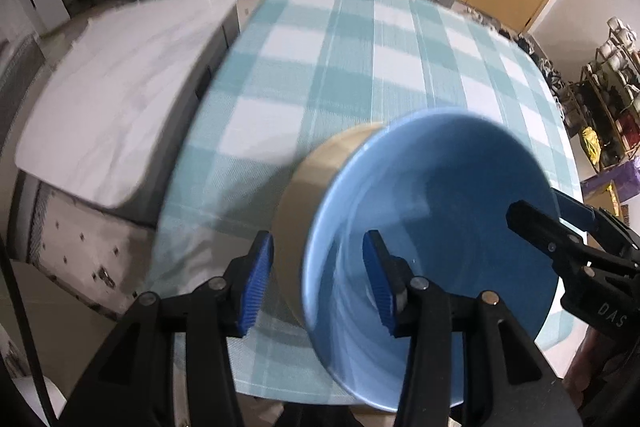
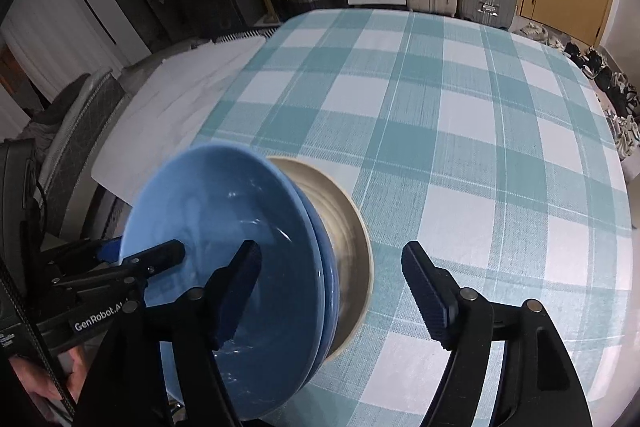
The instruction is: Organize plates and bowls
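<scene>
Near desk [image 2: 460,131] edge, blue bowls [image 2: 240,259] sit stacked on beige plate [image 2: 356,243]. Left gripper [image 1: 318,283] straddles top rim w/ jaws apart, right gripper [image 2: 332,291] likewise, neither clamping. Risk: nudge tips stack off edge.

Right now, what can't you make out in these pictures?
- Left wrist view: motion blur smears the blue bowl; whether the left claw pinches its rim is unclear.
- Right wrist view: the right claw covers the bowl's near rim.
- Beige dish: the bowl hides most; plate or bowl unclear.
</scene>
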`<state>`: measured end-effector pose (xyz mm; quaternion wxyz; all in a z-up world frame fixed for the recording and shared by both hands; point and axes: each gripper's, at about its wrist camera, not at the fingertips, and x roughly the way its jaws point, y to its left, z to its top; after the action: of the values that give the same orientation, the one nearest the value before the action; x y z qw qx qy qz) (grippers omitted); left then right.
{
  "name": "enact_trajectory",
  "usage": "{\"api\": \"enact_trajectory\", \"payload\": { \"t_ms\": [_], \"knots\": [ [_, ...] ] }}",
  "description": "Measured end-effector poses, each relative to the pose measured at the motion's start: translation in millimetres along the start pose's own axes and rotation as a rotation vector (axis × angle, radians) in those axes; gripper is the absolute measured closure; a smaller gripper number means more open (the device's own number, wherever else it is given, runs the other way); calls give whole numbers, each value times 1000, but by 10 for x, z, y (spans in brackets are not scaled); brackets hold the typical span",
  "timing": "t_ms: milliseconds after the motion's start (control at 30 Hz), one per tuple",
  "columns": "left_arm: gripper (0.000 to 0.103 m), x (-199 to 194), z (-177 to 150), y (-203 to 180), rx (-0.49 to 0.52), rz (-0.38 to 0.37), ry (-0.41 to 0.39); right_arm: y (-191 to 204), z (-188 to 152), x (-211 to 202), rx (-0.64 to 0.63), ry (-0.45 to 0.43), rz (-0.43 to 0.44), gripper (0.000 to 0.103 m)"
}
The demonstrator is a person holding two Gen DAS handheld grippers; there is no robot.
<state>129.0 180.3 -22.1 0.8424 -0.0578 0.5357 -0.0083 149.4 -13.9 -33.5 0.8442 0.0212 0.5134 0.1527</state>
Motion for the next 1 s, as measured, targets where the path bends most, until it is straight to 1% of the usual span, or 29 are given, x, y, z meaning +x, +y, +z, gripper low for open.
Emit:
{"api": "enact_trajectory", "payload": {
  "t_ms": [67, 133, 167, 233, 333, 433, 467, 567, 633, 667, 700, 767, 800, 900, 967, 1000],
  "knots": [
    [56, -90, 4, -17, 12, -4, -28, -19, -6, -75, 1, -35, 12, 29],
    [56, -170, -9, -29, 4, -45, -35, -39, -14, -155, 0, -71, 16, 29],
    [56, -206, -15, -26, -2, -51, -40, -52, -22, -193, 2, -85, 26, 28],
    [56, -367, -42, -2, -44, -27, -120, -86, -50, -282, 6, -114, 44, 28],
    [54, -516, -45, 27, -78, -8, -183, -146, -136, -453, 2, -191, 53, 28],
    [54, -671, -66, 51, -102, 34, -249, -226, -202, -568, 18, -234, 80, 27],
    [54, -766, -86, 54, -111, 40, -286, -261, -228, -612, 27, -250, 89, 26],
    [52, -982, -188, 17, -122, 26, -352, -340, -285, -721, 37, -280, 103, 26],
    [41, -1093, -304, -43, -127, 8, -394, -387, -341, -801, 36, -299, 123, 23],
    [19, -1149, -398, -107, -125, 5, -420, -415, -391, -849, 34, -312, 130, 23],
    [2, -1198, -490, -165, -125, 7, -454, -431, -426, -877, 32, -322, 132, 21],
    [0, -1276, -684, -313, -96, 7, -530, -479, -549, -957, 28, -348, 132, 19],
    [0, -1293, -774, -409, -63, 18, -547, -501, -614, -994, 28, -363, 129, 17],
    [0, -1263, -979, -637, 15, 31, -573, -563, -839, -1092, 14, -399, 112, 11],
    [0, -1203, -1083, -753, 31, 46, -576, -582, -994, -1134, -15, -422, 87, 6],
    [0, -1170, -1120, -785, 29, 49, -574, -585, -1066, -1142, -30, -433, 75, 2]
  ]
}}
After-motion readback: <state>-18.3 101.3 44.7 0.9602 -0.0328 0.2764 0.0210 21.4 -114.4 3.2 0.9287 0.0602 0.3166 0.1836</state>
